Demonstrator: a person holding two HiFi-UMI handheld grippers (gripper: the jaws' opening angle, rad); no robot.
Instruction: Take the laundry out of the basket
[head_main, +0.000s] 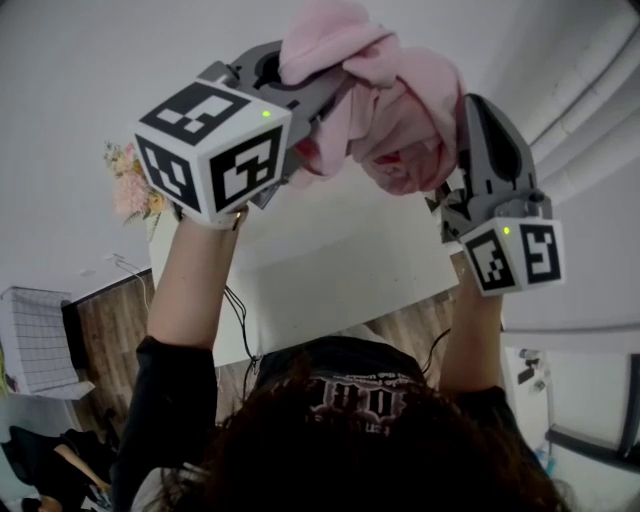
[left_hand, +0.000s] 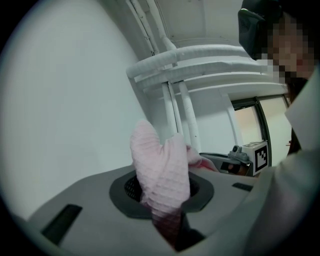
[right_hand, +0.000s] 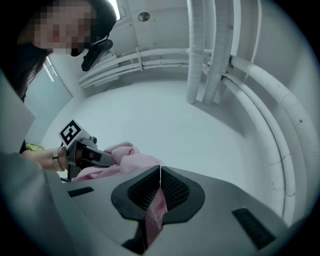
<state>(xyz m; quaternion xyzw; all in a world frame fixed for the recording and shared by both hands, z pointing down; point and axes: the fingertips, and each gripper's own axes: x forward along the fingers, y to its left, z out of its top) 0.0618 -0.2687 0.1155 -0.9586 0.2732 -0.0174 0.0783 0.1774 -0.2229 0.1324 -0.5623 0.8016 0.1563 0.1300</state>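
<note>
Between the left fingers (left_hand: 127, 192): a thick fold of the pink cloth (left_hand: 162, 165) is squeezed tight. The left gripper (left_hand: 162, 200) is clamped on it, and a soft lump pokes out past the tips.
Between the right fingers (right_hand: 175, 190): a thin edge of the same cloth is pinched. The right gripper (right_hand: 159, 187) is closed on it, with the pads almost touching.
From fingers to fingers: the cloth bunches up and hangs between the two grippers, high in the air. No basket shows in any view, so I think it is already out.
How it will feel: my guess is light, very soft and floppy. It has little ribs, so it should not be slippery. It cannot break.
Where to hold: I would take an edge or a corner, with the two holds well apart so it opens up. The right hold is on a thin bit and could slip; a thicker fold looks safer.
Writing on the cloth: none that I can see, and no tag.
Behind the fingers: the cubes (head_main: 210, 150) have black and white squares, not words.
Far below the fingers: a black shirt (head_main: 350, 395) has white letters, too blurry to read.
</note>
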